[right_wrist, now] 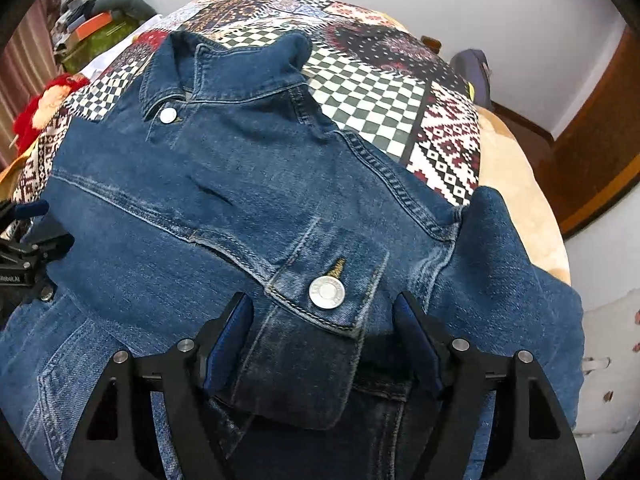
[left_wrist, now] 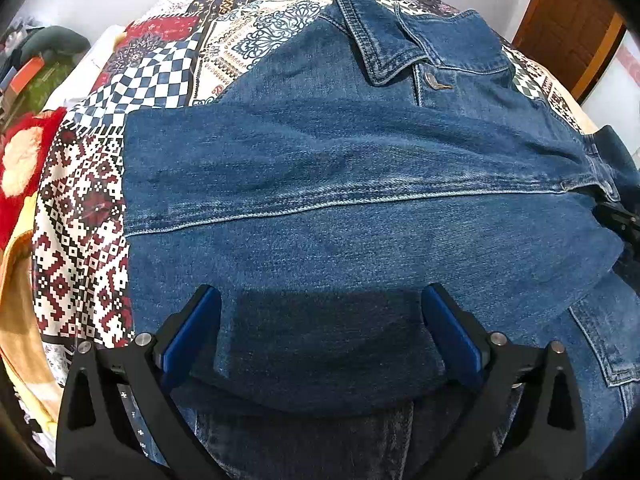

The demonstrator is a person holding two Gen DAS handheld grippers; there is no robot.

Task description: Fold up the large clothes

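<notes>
A blue denim jacket [left_wrist: 360, 184] lay on a patchwork bedspread [left_wrist: 80, 208], sleeves folded across its body; the left gripper [left_wrist: 320, 336] and right gripper [right_wrist: 324, 344] hovered, jaws apart. Final folding seemingly remained.

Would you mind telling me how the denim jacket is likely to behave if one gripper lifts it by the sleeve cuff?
The denim jacket will probably drape rather than hold shape: its folded sleeve lies limp across the body. The thick cloth and doubled seams suggest it is fairly heavy, so the rest may drag on the patterned bedspread. The cuff looks coarse, so slipping seems unlikely.
</notes>
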